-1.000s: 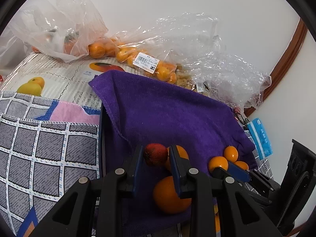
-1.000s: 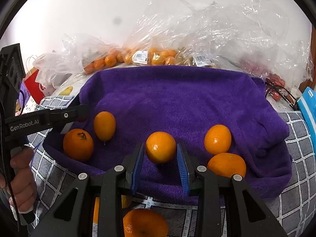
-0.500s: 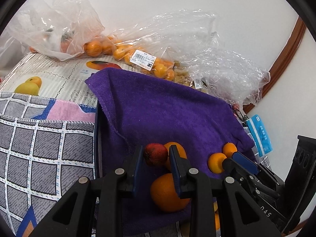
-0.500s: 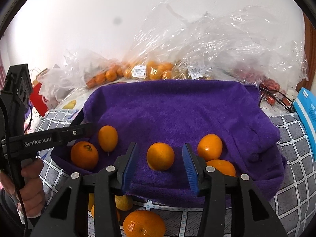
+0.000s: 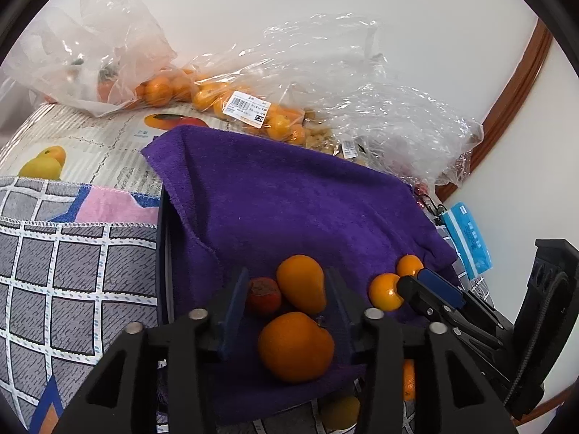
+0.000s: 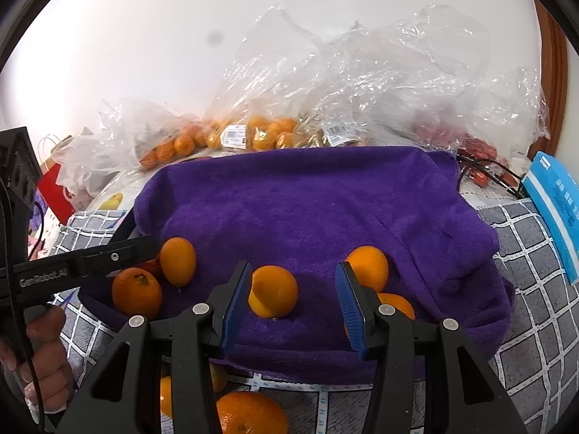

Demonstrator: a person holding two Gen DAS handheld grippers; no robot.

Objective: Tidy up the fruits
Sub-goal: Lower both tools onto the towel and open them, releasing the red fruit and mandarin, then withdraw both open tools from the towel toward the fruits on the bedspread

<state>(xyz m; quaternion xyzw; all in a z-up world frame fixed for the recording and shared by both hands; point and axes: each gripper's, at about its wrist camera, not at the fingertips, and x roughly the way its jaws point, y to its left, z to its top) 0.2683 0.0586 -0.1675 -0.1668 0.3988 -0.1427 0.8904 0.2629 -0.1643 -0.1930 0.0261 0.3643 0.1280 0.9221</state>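
Note:
A purple towel (image 5: pixel 289 199) (image 6: pixel 307 199) carries several loose fruits. My left gripper (image 5: pixel 286 278) hangs over its near left corner, jaws opening. A small red fruit (image 5: pixel 264 294) rests against the left pad, the right pad stands clear, and an oval orange fruit (image 5: pixel 302 284) and a round orange (image 5: pixel 295 345) lie between the fingers. My right gripper (image 6: pixel 293 271) is open, with an orange (image 6: pixel 273 291) lying on the towel by its left finger. Two more oranges (image 6: pixel 367 267) sit behind its right finger. The left gripper (image 6: pixel 144 249) also shows at the left of the right wrist view.
Clear plastic bags of small oranges (image 5: pixel 231 97) and other fruit line the wall behind the towel. A grey checked cloth (image 5: pixel 54 271) covers the surface. A blue packet (image 6: pixel 553 209) lies at the right. Loose oranges (image 6: pixel 249 414) sit in front of the towel. A hand (image 6: pixel 43 354) holds the left gripper.
The left jaws were shut on the red fruit and have now spread apart. The right jaws have widened off the orange, which stays on the towel.

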